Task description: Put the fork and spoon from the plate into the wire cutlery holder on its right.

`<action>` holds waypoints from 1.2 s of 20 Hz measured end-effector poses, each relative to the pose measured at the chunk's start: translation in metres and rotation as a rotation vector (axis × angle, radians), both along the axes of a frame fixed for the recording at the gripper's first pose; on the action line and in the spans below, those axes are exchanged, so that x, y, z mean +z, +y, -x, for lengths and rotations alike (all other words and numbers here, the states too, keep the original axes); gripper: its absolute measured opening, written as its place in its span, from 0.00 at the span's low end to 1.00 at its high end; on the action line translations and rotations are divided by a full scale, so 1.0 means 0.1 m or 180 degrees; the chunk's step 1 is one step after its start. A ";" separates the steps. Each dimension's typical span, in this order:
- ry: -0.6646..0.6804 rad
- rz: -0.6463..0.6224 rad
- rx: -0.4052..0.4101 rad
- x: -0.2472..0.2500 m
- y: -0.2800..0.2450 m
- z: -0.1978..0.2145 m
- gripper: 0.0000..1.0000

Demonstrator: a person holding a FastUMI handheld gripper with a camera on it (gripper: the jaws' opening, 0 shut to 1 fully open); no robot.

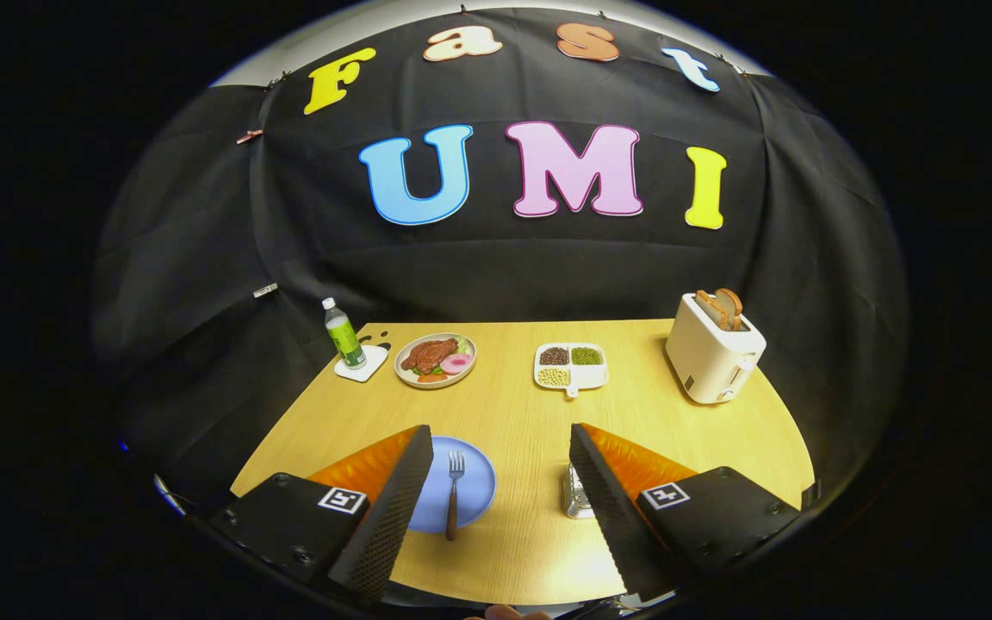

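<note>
While the gripper [500,448] is being held wide apart, the fork [454,493] is being seen lengthwise between its fingers, nearer the left one.

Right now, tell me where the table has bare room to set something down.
Gripper open, fingers apart above the near table. Free: the strip between blue plate with fork and wire holder; the middle band before the divided tray. Crowded: far edge, with bottle, food plate, tray, toaster.
</note>
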State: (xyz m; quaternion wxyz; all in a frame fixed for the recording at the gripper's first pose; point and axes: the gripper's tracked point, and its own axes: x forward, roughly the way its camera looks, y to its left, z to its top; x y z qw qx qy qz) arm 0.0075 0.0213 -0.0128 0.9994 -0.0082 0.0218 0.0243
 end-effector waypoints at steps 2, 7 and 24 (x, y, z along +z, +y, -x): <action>0.0099 0.0046 0.0100 -0.08 0.11 -0.05 0.99; 0.0361 0.0290 0.0334 -0.39 0.45 -0.28 0.99; 0.1888 0.1084 0.0483 -2.19 0.69 -1.34 0.94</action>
